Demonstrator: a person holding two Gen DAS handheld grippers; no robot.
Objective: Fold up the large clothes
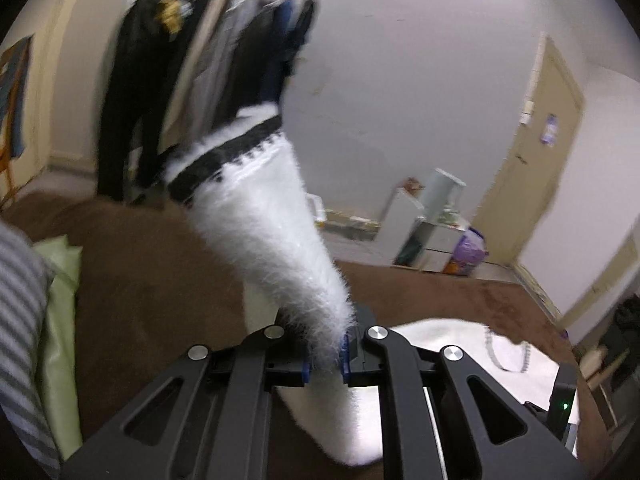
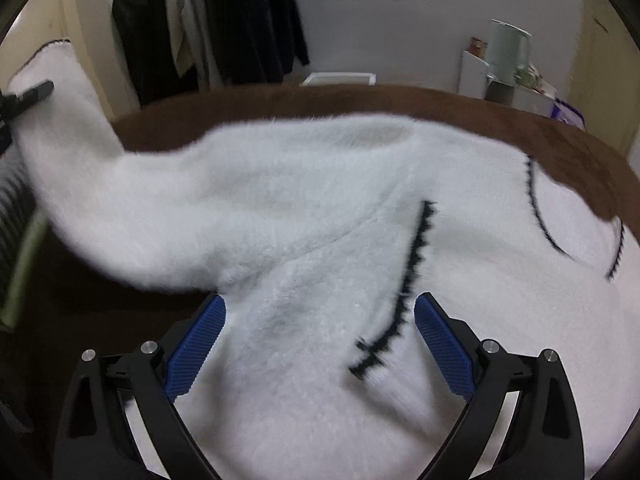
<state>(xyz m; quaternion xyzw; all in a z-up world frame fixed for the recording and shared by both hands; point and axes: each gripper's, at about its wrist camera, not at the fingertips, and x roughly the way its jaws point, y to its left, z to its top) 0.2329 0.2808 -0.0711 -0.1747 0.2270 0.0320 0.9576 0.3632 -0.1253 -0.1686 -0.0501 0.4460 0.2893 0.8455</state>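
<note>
Your left gripper pinches the fuzzy white sweater by its sleeve; your right gripper is spread wide, the sweater's body between its fingers.

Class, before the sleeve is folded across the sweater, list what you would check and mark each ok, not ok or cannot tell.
1. Left gripper shut on sleeve: ok.
2. Sleeve lifted off the bed: ok.
3. Right gripper open over the sweater, gripping nothing: ok.
4. Sweater body lying flat: cannot tell, blurred.
5. Other sleeve's position: cannot tell.
</note>
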